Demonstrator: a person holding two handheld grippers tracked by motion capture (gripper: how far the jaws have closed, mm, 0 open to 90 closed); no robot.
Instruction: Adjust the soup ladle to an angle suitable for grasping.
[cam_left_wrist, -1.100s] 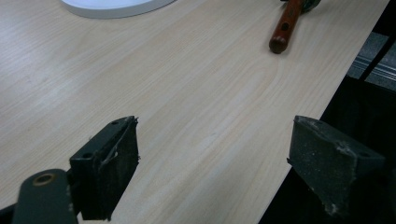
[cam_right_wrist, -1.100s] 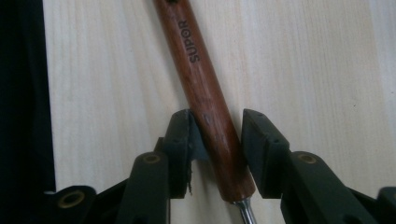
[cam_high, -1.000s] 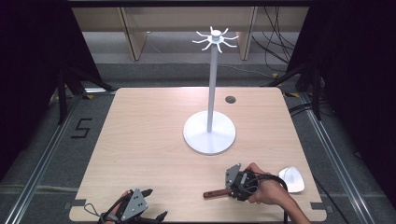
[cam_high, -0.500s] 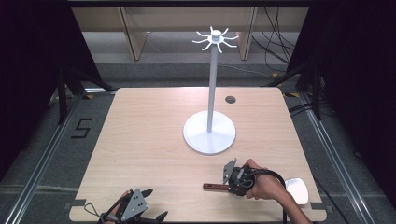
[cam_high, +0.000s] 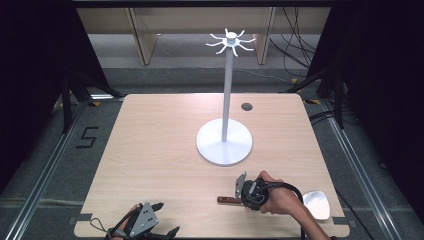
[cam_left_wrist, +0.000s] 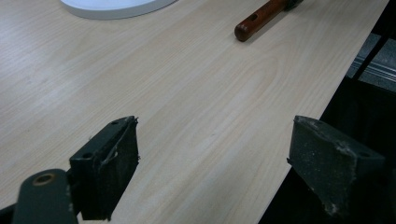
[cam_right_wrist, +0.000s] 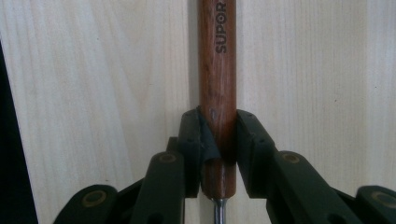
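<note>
A utensil with a brown wooden handle (cam_high: 226, 199) lies near the table's front edge, handle end pointing left. My right gripper (cam_high: 240, 198) is shut on that handle (cam_right_wrist: 218, 60); in the right gripper view both pads press its sides just above a metal shank. A white flat head (cam_high: 316, 204) shows past the hand on the right, apparently the same utensil's. My left gripper (cam_high: 161, 220) rests at the front left corner, open, nothing between its pads (cam_left_wrist: 116, 158). The left gripper view shows the handle's tip (cam_left_wrist: 259, 18) farther off.
A tall white stand (cam_high: 228, 95) with hooked arms at its top rises from a round base (cam_high: 223, 146) in the table's middle. A dark round hole (cam_high: 246, 106) sits at the back right. The table's front edge (cam_left_wrist: 303, 116) runs close by the left gripper.
The right hand and gripper have shifted slightly left along the handle, and the utensil has turned a little. The left gripper has stayed put.
</note>
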